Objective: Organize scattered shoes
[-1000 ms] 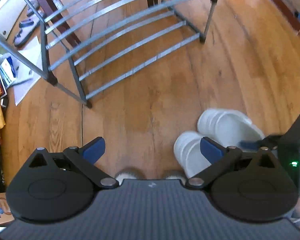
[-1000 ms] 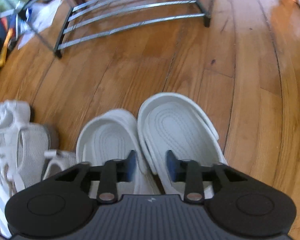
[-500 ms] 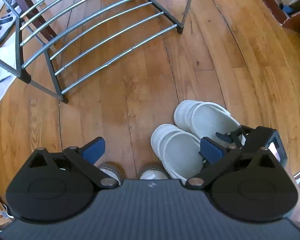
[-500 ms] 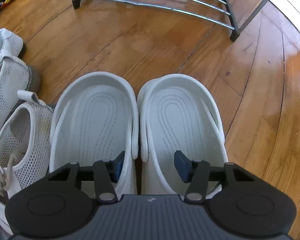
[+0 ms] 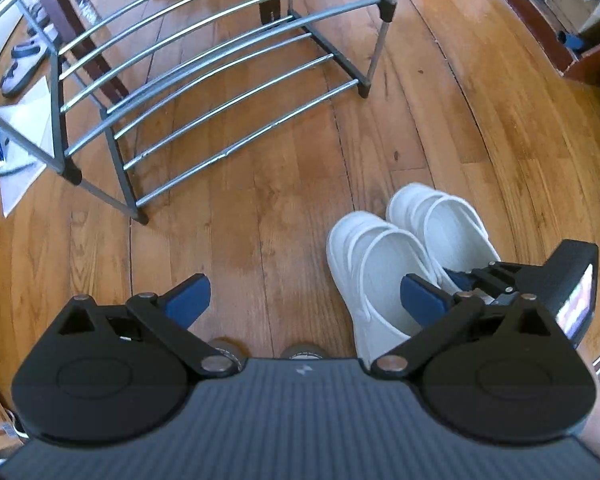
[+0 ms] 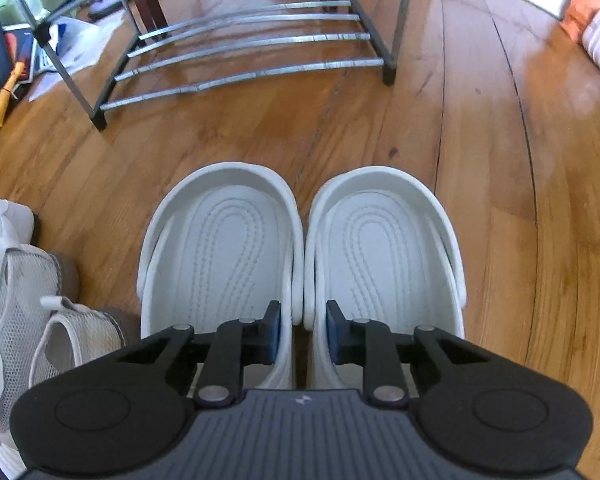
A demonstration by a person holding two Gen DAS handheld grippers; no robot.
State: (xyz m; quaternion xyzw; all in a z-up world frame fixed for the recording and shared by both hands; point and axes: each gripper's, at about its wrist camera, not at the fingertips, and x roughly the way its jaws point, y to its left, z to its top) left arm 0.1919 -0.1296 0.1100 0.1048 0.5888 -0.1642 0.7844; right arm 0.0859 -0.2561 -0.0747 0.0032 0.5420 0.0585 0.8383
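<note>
Two white clogs stand side by side on the wood floor, the left clog (image 6: 220, 248) and the right clog (image 6: 384, 248); the pair shows in the left wrist view (image 5: 384, 256) too. My right gripper (image 6: 300, 330) is shut on their two touching inner walls, one finger inside each clog. It also shows in the left wrist view (image 5: 476, 276). My left gripper (image 5: 304, 296) is open and empty above bare floor, left of the clogs. White mesh sneakers (image 6: 24, 300) lie left of the clogs.
A grey metal shoe rack (image 5: 220, 80) with empty bar shelves stands ahead on the floor (image 5: 260, 220); it also shows in the right wrist view (image 6: 244, 52). Papers (image 5: 20, 148) and a sandal (image 5: 20, 68) lie to its left. Dark furniture (image 5: 580, 40) is at far right.
My right gripper's fingers have closed from a wider spread onto the clogs' inner walls. My left gripper stayed open and shifted so the rack sits nearer the centre.
</note>
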